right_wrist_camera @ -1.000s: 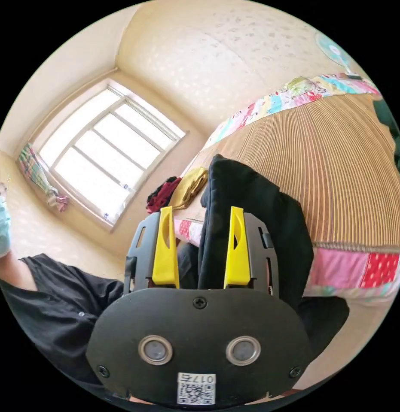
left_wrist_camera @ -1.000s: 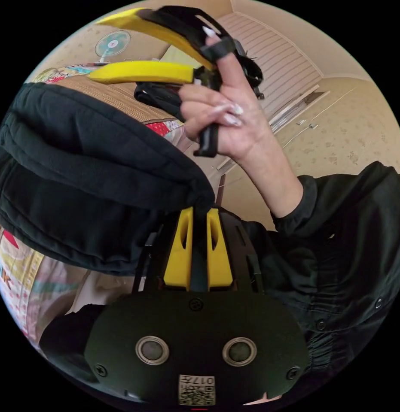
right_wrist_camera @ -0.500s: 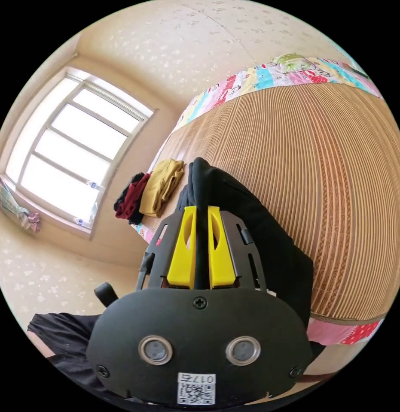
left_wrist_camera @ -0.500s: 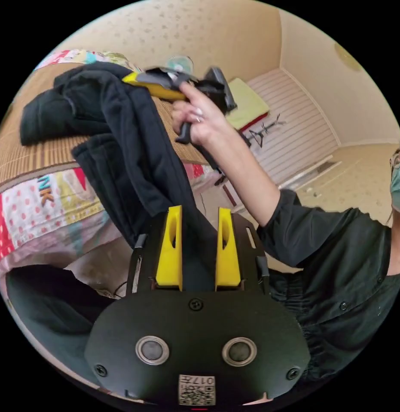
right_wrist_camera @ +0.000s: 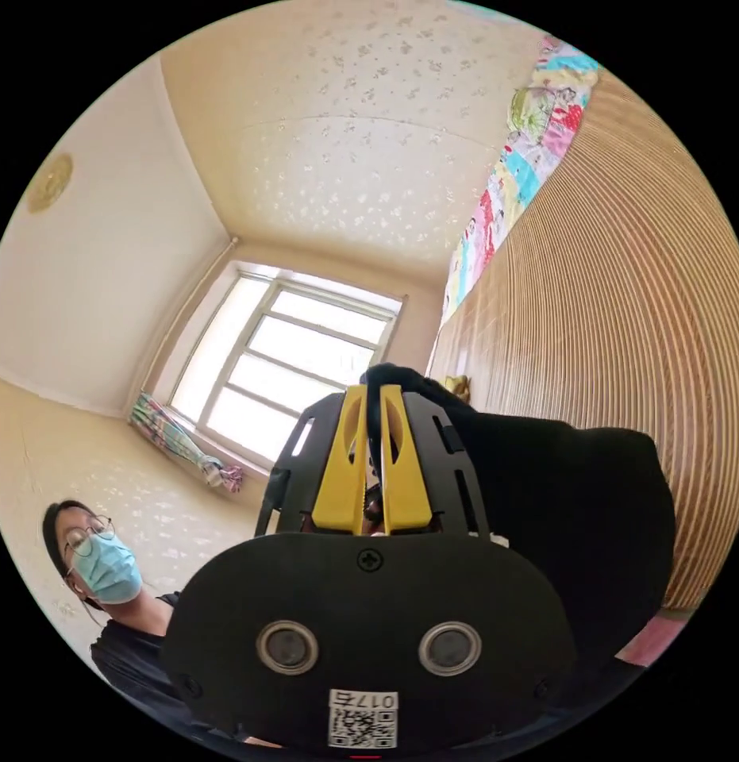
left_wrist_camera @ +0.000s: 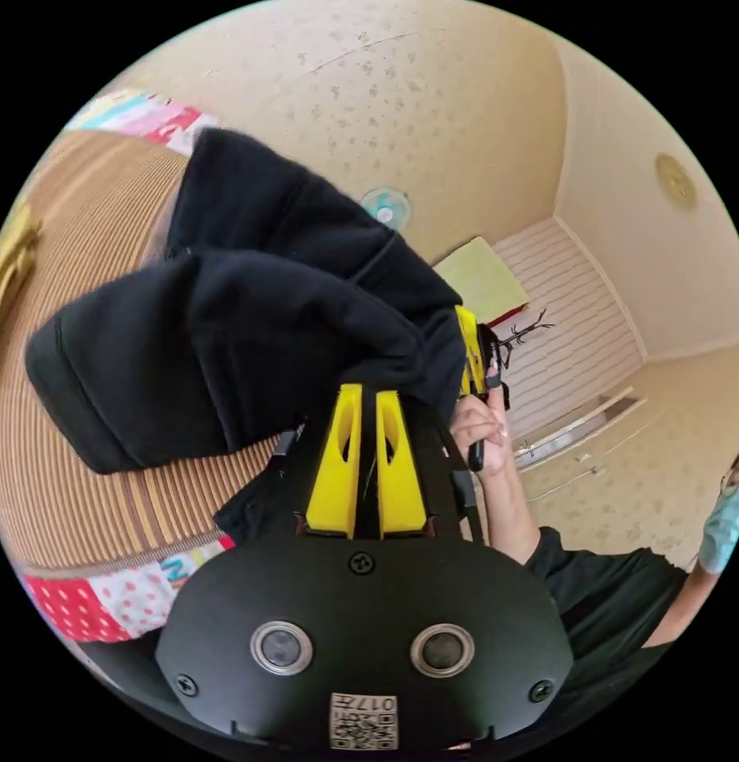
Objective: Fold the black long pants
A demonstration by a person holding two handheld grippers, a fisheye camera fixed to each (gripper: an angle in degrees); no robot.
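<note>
The black long pants (left_wrist_camera: pixel 250 333) hang bunched in a thick fold over the striped bed mat (left_wrist_camera: pixel 75 317). My left gripper (left_wrist_camera: pixel 369 393) is shut on an edge of the black cloth, which runs up between its yellow jaws. Just to its right, a hand (left_wrist_camera: pixel 480 429) holds the right gripper (left_wrist_camera: pixel 468 353) against the same bundle. In the right gripper view, my right gripper (right_wrist_camera: pixel 374 390) is shut on a dark fold of the pants (right_wrist_camera: pixel 567 492), which drape down to the right over the mat (right_wrist_camera: pixel 623 278).
A patchwork quilt (left_wrist_camera: pixel 107 595) edges the mat. A yellow garment (left_wrist_camera: pixel 8 246) lies at the mat's far side. A window (right_wrist_camera: pixel 298 357) fills one wall, and a wall fan (left_wrist_camera: pixel 385 206) hangs on another. The person's black sleeve (left_wrist_camera: pixel 599 587) is close by.
The right gripper's jaws, open a second ago, have shut on the pants. Both grippers have come close together and lifted the pants into a bundle above the mat.
</note>
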